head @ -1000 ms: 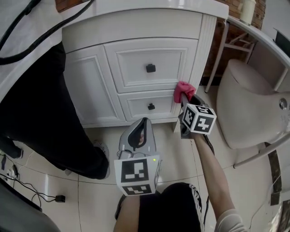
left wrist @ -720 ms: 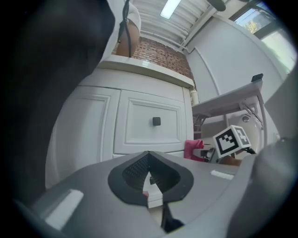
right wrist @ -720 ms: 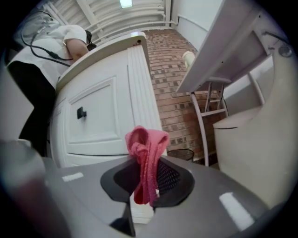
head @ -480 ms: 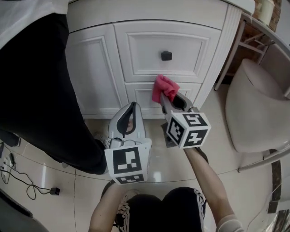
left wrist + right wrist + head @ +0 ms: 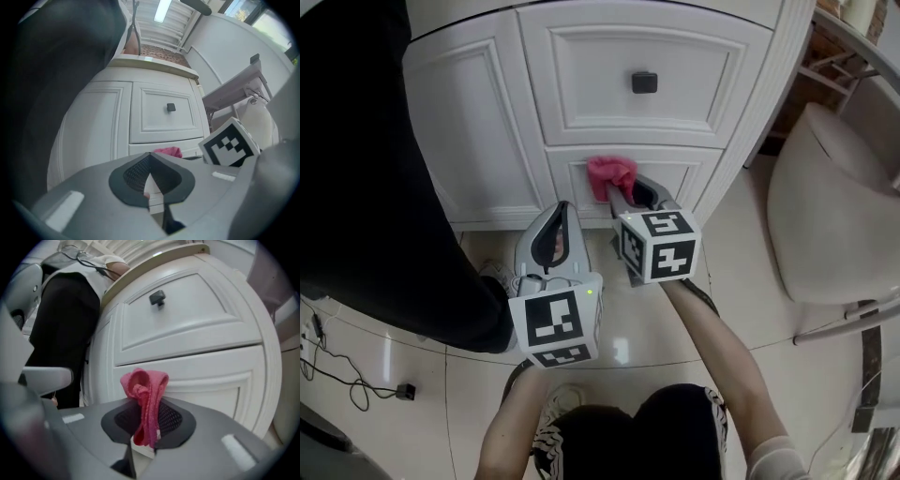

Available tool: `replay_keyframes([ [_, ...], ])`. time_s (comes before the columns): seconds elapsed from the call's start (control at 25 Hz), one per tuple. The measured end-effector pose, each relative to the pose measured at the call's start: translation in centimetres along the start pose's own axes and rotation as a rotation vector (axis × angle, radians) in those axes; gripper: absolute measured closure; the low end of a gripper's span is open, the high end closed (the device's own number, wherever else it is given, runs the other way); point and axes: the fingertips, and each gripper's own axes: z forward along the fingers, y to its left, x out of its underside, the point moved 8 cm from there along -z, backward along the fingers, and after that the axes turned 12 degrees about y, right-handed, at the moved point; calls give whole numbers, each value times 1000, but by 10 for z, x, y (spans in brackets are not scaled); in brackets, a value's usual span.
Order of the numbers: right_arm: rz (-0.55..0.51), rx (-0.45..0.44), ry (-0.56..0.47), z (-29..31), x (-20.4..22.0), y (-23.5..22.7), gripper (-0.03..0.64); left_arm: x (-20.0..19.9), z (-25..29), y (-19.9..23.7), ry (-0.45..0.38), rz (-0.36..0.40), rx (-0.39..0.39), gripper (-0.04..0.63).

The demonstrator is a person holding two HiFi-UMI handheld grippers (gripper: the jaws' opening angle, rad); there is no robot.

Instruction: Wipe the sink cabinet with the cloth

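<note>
Right tool [image 5: 623,194], jaws clenched on the pink cloth [image 5: 611,173], which bunches above the tips and touches the lower drawer front [image 5: 686,174] of the white sink cabinet [image 5: 483,112]. Left tool [image 5: 562,214], jaws together and empty, hangs just beside the right one, short of the cabinet, above the tiled floor [image 5: 441,394]. The upper drawer bears a dark knob [image 5: 644,82].

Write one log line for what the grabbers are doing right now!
right gripper: shut on pink cloth, cloth against lower drawer front | left gripper: shut, empty, apart from cabinet
</note>
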Motion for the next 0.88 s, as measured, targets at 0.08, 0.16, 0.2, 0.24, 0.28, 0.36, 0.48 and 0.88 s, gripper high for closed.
replay_keyframes([
  [0.08, 34, -2, -8, -11, 5, -18, 551, 10, 7, -8, 22, -17, -3, 578],
  [0.16, 71, -5, -21, -21, 7, -29, 551, 20, 12, -15, 51, 2, -19, 578],
  [0.2, 92, 0, -30, -26, 8, -34, 551, 23, 15, -19, 62, 19, -21, 578],
  [0.24, 117, 11, -41, -31, 9, -40, 551, 25, 17, -23, 67, 33, -14, 578],
  [0.28, 138, 33, -52, -36, 10, -49, 551, 27, 19, -26, 68, 43, -2, 578],
  [0.36, 165, 101, -65, -48, 13, -72, 554, 28, 21, -32, 63, 49, 24, 578],
  [0.48, 175, 181, -61, -67, 24, -109, 548, 30, 24, -38, 64, 47, 49, 579],
  [0.88, 116, 272, -79, -110, 45, -128, 554, 43, 32, -35, 32, 88, 43, 578],
])
